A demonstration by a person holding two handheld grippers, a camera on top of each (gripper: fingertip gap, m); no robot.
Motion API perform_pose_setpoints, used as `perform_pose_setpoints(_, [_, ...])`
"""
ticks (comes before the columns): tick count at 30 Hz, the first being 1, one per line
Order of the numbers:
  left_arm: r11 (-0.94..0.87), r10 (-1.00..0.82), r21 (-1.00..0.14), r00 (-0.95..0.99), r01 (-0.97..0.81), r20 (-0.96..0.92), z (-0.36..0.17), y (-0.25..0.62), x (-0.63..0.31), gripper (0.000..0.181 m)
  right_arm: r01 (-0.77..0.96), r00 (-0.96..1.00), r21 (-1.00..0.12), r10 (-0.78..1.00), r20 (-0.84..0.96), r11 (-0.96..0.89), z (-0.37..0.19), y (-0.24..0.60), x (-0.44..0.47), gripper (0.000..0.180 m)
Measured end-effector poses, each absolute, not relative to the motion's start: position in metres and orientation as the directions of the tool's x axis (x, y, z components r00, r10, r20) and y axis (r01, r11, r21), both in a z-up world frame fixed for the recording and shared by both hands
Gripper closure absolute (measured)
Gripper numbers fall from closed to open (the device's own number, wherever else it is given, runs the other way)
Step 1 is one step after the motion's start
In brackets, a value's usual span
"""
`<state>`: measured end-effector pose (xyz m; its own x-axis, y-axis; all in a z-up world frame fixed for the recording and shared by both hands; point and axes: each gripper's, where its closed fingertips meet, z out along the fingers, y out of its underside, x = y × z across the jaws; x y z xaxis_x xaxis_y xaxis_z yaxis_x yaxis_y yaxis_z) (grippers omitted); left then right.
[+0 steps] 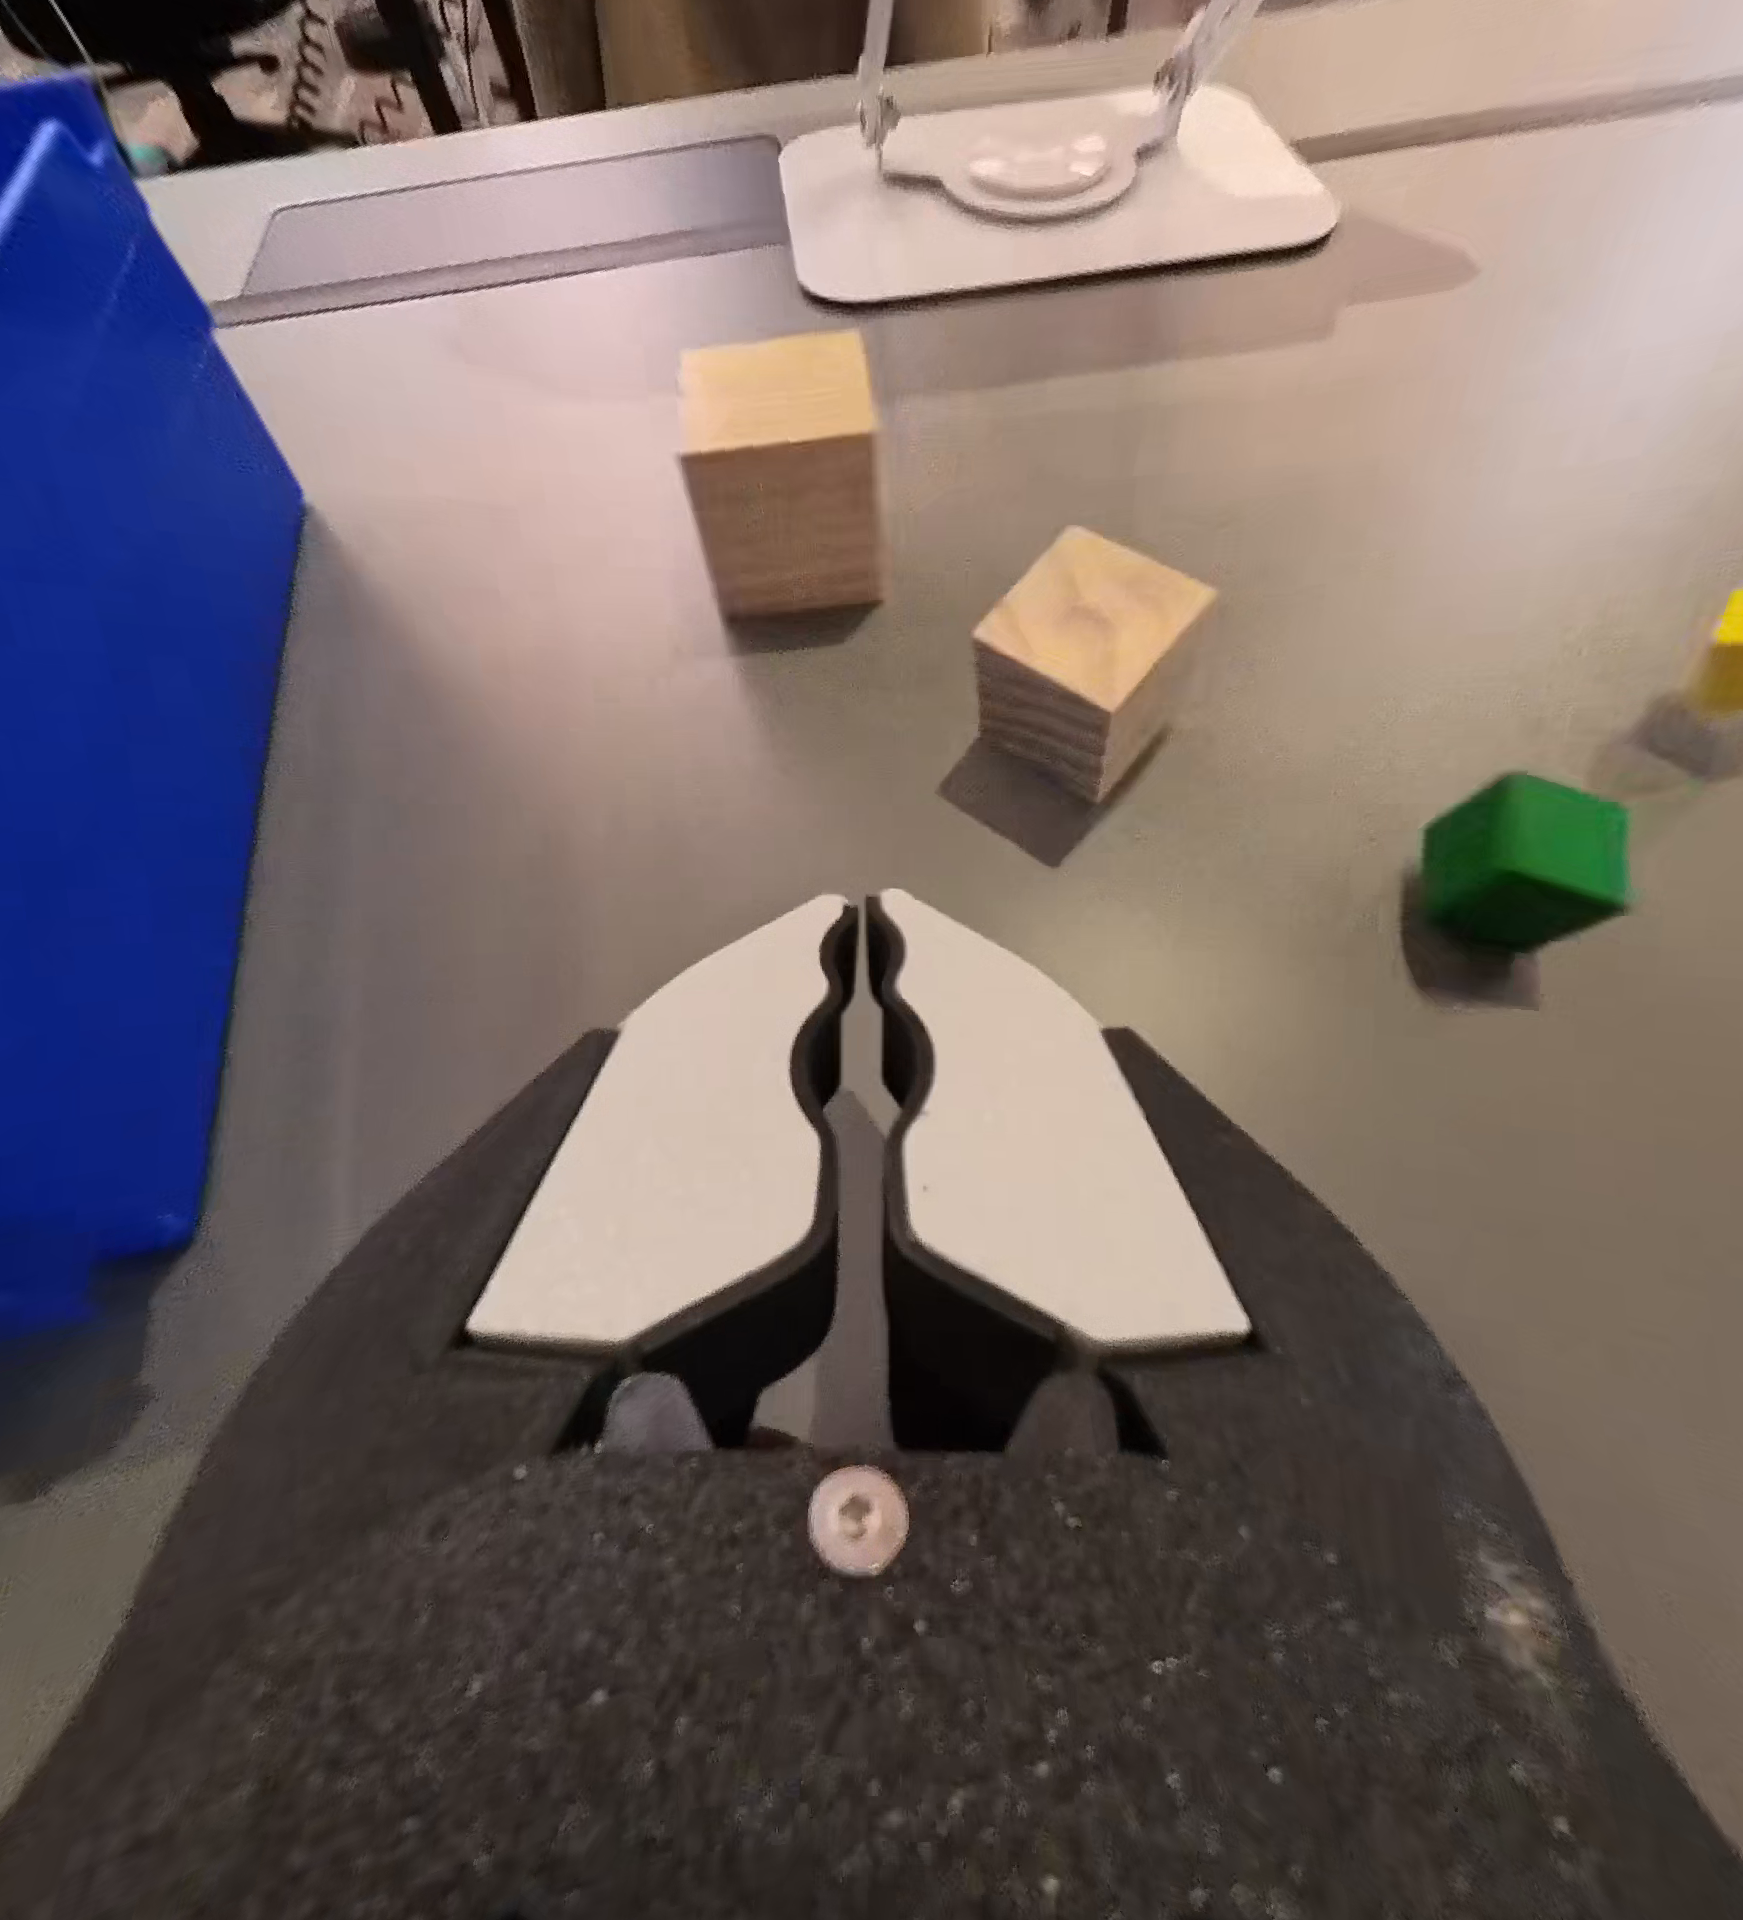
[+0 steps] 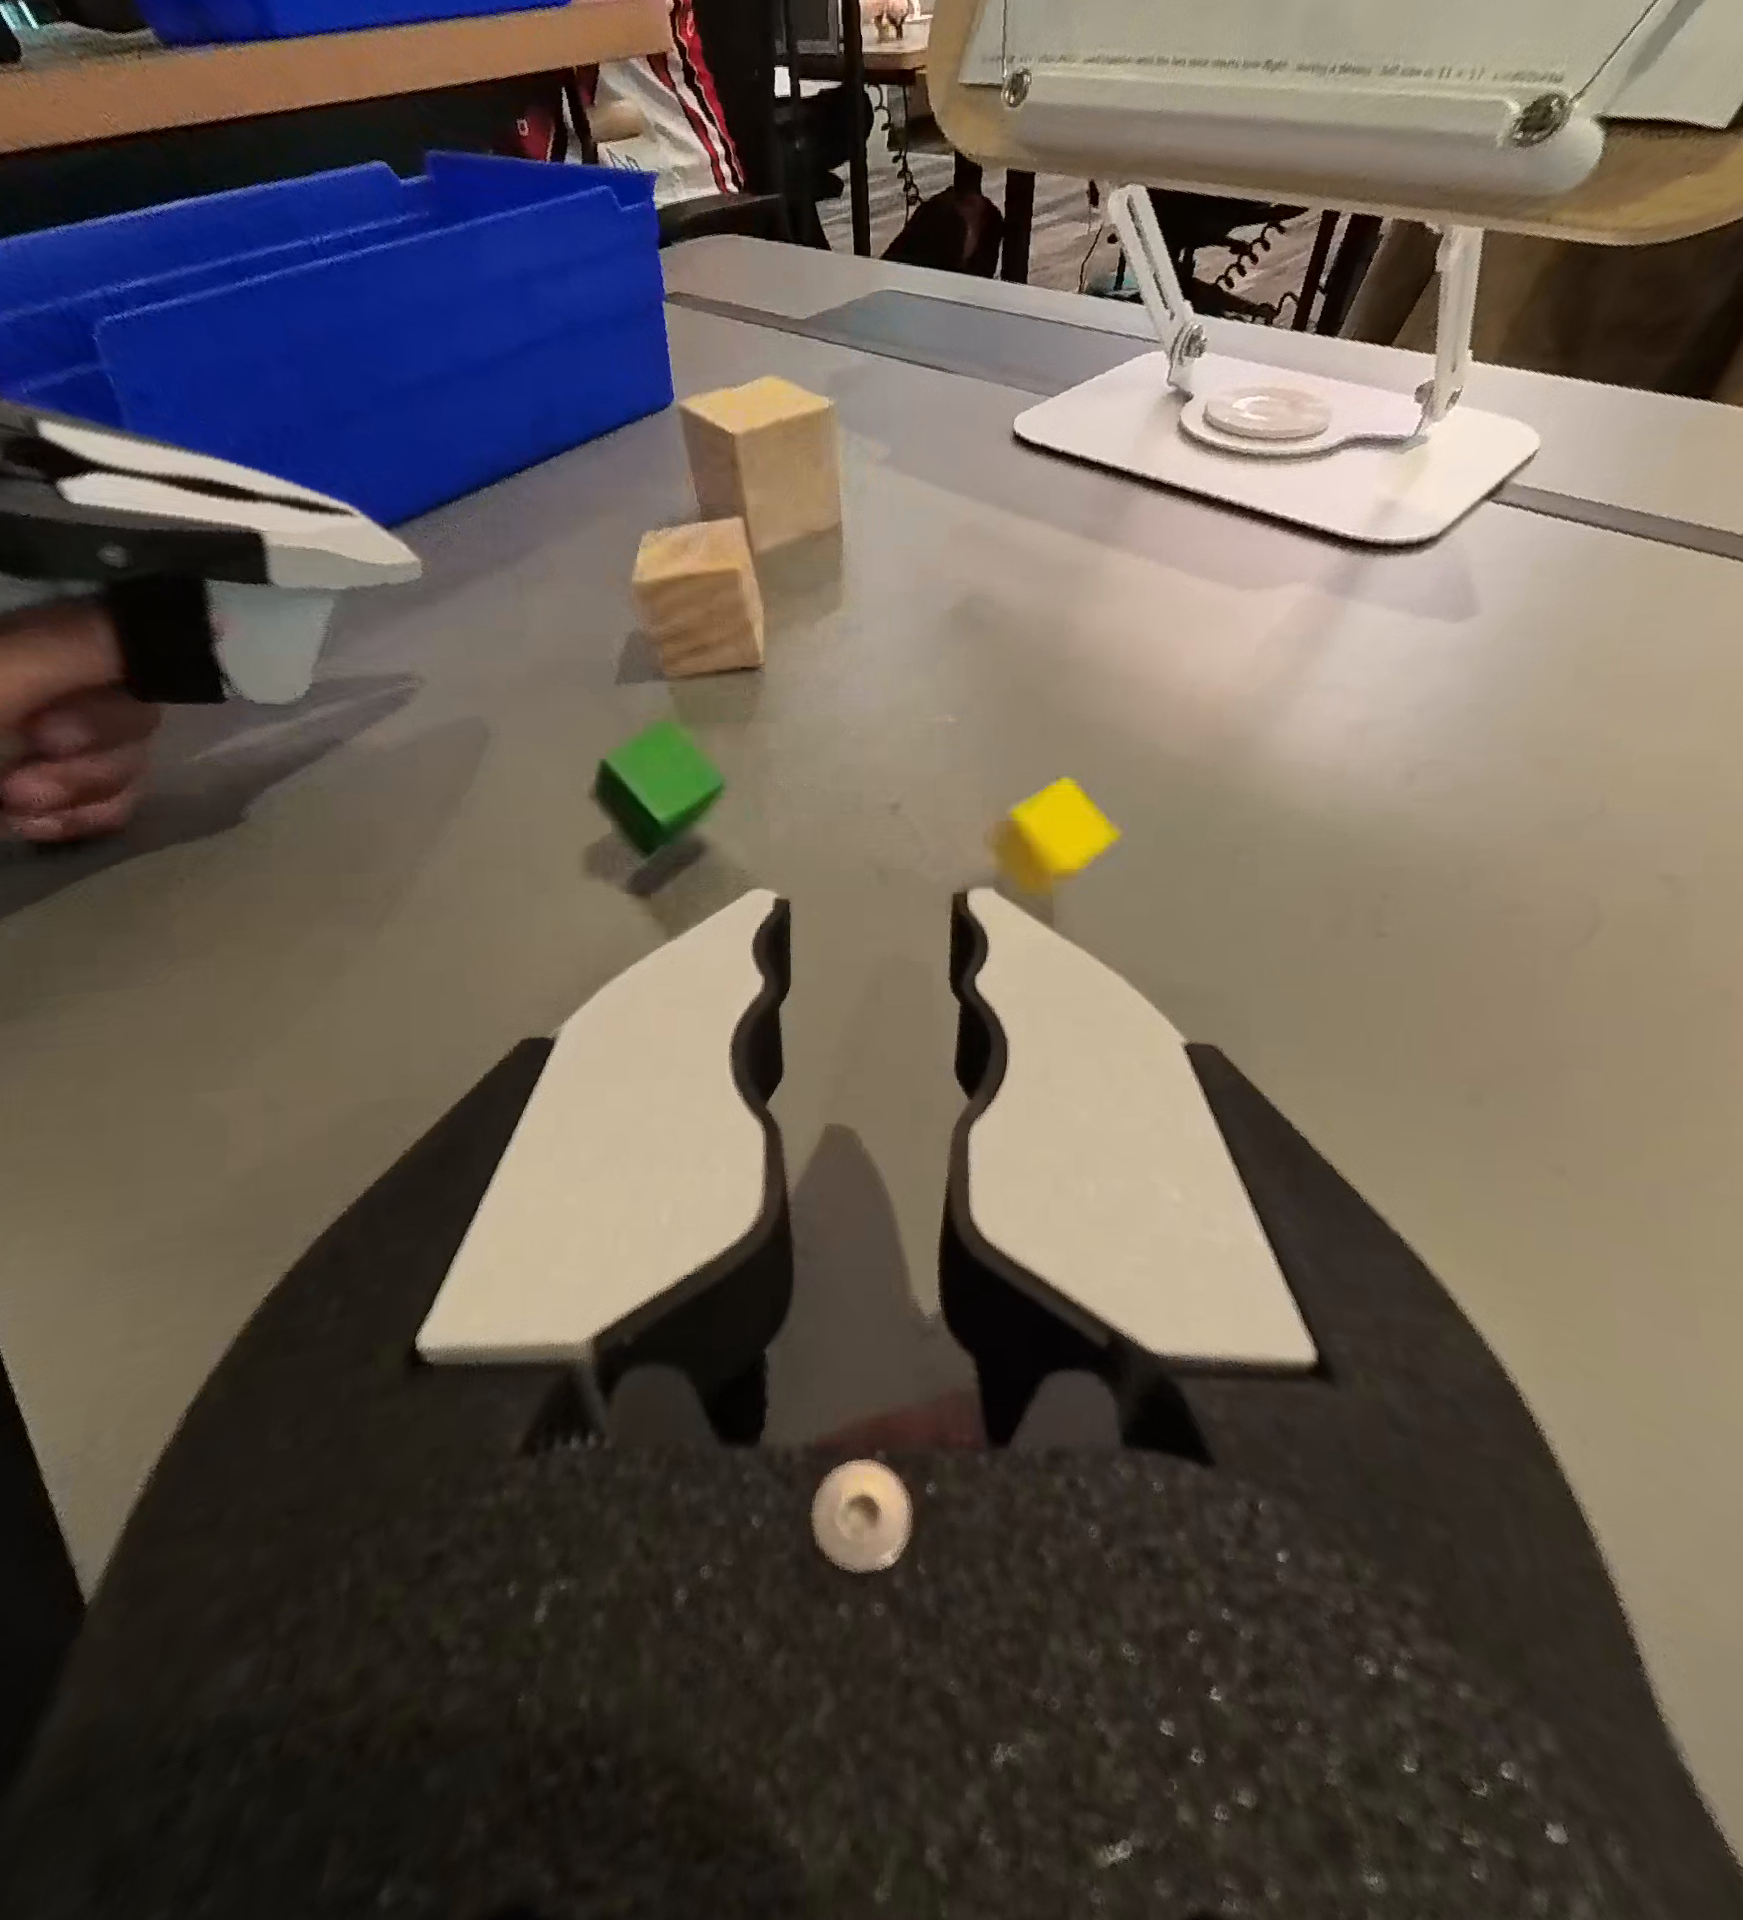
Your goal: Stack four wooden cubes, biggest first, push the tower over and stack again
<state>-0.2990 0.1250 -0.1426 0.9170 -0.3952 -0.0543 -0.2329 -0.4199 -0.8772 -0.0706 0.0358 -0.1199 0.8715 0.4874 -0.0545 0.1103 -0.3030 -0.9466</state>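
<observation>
Right tool (image 2: 869, 914): jaws parted, nothing between them; pale flat pads on a black grainy body, low over the worktop (image 2: 1366, 831).
Left tool (image 1: 864, 906): jaws closed to a thin slit, holding nothing; it hangs short of the medium cube, with the blue bin (image 1: 67, 727) beside it.
Largest cube (image 1: 782, 478): bare wood with fine grain, upright on the worktop, near the blue bin's corner.
Medium cube (image 1: 1090, 665): bare wood with ringed end grain on top, just beside the largest cube on the near side, turned a little.
Green cube (image 2: 659, 784): painted, tilted on an edge, blurred; nearer than the medium cube.
Yellow cube (image 2: 1052, 831): painted, smallest, also tilted and blurred, well apart from the largest cube.
Deciding relation: judged, restacking starts on the largest cube; the medium cube lies straight ahead of the left tool, the nearer one.
White stand (image 2: 1282, 457): smooth plate beyond the largest cube.
</observation>
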Motion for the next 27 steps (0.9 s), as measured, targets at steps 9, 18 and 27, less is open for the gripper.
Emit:
perform_pose_setpoints(9, [-0.195,-0.475,-0.972,0.880,-0.130,-0.022,-0.106,0.106,-0.300,0.130,0.198,0.876,-0.941,0.481,0.045,-0.273,-0.122,0.037,-0.078,0.147])
perform_pose_setpoints(18, [-0.202,-0.522,-0.963,0.851,-0.181,-0.051,-0.111,0.103,-0.290,0.124,0.220,0.914,-0.920,0.397,0.078,-0.325,-0.130,0.041,-0.068,0.143])
perform_pose_setpoints(27, [-0.206,-0.524,-0.956,0.849,-0.207,-0.071,-0.114,0.104,-0.288,0.125,0.252,0.915,-0.916,0.385,0.120,-0.312,-0.130,0.041,-0.069,0.144])
